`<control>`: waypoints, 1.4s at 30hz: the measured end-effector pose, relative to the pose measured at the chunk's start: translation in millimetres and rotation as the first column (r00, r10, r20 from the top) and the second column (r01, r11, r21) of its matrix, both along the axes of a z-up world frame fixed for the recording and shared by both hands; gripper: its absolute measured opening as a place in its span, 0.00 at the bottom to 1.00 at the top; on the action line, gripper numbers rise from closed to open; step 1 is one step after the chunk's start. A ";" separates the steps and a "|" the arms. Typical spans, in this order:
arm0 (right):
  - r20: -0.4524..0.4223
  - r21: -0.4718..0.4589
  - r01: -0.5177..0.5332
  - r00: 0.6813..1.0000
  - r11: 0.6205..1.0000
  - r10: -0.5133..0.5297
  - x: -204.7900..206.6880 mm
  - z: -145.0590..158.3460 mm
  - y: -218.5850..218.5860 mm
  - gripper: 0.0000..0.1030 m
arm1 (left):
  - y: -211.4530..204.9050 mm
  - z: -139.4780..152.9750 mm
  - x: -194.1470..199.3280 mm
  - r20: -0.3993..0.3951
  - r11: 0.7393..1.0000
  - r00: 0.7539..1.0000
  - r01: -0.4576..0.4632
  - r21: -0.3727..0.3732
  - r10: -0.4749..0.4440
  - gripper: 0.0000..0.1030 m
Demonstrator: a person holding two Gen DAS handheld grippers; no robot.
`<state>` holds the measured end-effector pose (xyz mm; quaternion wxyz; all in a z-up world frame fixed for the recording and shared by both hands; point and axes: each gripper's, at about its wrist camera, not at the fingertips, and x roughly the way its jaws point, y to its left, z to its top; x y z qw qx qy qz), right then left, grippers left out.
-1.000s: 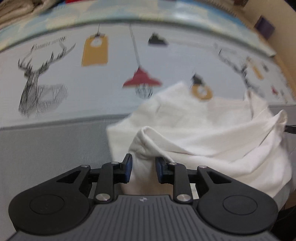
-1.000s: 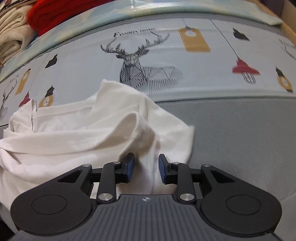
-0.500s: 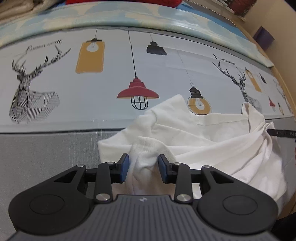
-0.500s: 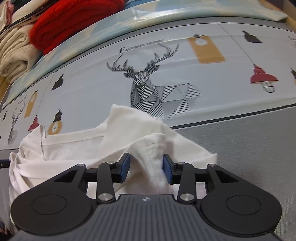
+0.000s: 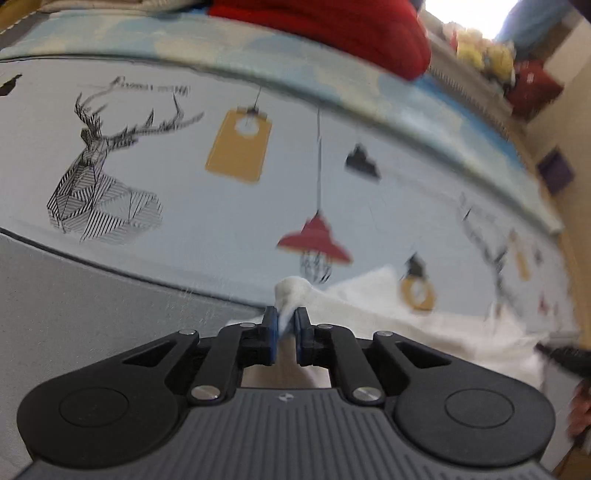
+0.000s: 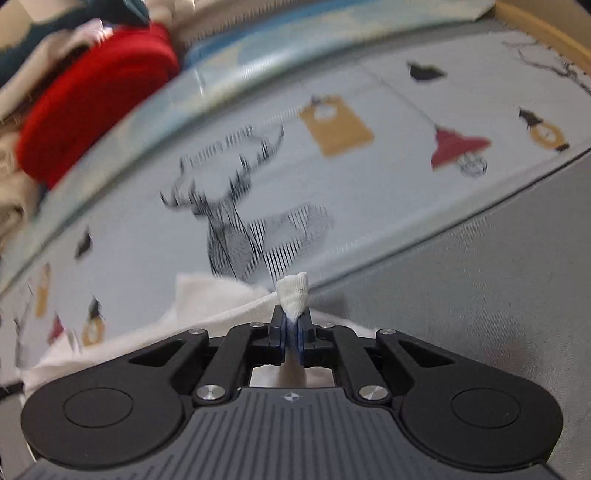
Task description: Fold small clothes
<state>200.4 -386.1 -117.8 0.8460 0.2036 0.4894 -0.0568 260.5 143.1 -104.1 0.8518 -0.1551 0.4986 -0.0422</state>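
Red folded fabric lies at the far edge of the printed cloth. Left gripper and right gripper each pinch a bunched corner of the white garment, jaws nearly closed.

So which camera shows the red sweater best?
The right wrist view: the red sweater appears as a whole folded bundle beside beige clothes, though blurred. The left wrist view shows only its lower edge, cut off by the top of the picture.
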 end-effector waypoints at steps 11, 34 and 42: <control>-0.013 0.038 0.015 1.000 0.999 -0.015 0.1 -6.1 -7.7 0.27 | 2.8 -15.0 5.3 -0.044 1.000 0.999 -0.006 -0.017 0.005 0.31; 0.085 -0.119 0.025 0.996 0.993 -0.015 35.4 -8.6 19.6 0.15 | 4.3 -17.2 19.9 0.028 0.987 0.996 -0.089 0.132 0.086 0.37; 0.148 -0.195 -0.004 0.988 0.981 0.034 12.3 30.7 21.9 0.45 | 17.9 23.4 -15.1 0.068 0.999 0.997 -0.035 0.042 0.032 0.42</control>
